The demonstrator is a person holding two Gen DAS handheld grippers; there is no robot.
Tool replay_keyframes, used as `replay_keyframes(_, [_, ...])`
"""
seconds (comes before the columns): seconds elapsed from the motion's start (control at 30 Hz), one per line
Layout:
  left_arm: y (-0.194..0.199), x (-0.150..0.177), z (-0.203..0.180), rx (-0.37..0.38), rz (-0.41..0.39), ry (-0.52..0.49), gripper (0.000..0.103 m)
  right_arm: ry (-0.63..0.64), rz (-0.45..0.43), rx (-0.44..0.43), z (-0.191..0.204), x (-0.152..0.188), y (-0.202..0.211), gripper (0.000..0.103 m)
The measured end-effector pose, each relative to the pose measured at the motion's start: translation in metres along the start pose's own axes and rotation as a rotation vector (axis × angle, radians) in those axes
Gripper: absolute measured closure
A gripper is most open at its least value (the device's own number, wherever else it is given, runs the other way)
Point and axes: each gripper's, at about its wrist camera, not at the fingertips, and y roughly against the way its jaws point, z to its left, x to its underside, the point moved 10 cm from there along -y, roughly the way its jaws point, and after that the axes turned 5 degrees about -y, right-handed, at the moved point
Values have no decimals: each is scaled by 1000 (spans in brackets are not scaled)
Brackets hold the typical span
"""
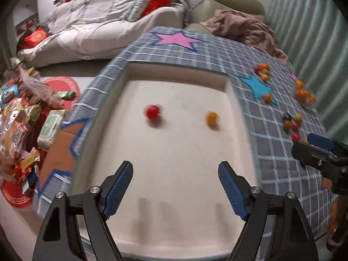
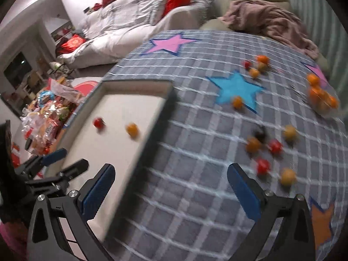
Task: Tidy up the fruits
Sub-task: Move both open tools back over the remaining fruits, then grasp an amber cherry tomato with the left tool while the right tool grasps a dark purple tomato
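On the checked cloth (image 2: 195, 152), loose fruits (image 2: 264, 166) lie just ahead and to the right of the right gripper (image 2: 171, 184), which is nearer to them. Both it and the left gripper (image 1: 176, 187) are wide open and hold nothing. Two fruits, a red one (image 1: 152, 112) and an orange one (image 1: 211, 118), already lie in the white tray (image 1: 174, 174).

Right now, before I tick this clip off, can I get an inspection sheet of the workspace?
Surface: grey checked cloth with coloured stars.
Job's things: white tray holding one red fruit and one orange fruit; more small red and orange fruits loose on the cloth; clear container of oranges at the far right edge.
Clutter: snack packets piled left of the table.
Grippers: left gripper open over the tray, nothing between the fingers; right gripper open over the cloth, empty.
Cables: nothing seen.
Surroundings: sofa with white quilt and red cushions; pink blanket on a chair.
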Motion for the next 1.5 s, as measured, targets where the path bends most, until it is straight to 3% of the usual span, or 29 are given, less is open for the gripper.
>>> replay_keyframes(0.23, [12,8,-68,56,-6,-119,21,-125,4,81,-74,48,27,0])
replay_keyframes(0.53, [10,10,-125,58,13,-238,21,-257,-3,130,-133,69,37,0])
replay_keyframes(1.3, [-85,-59,-202,93,92,-247,21,-169,-52,121,-126,53,13,1])
replay_keyframes(1.5, [-104,-67,-206,104,104,-223,22,-141,-58,115,-119,43,0,13])
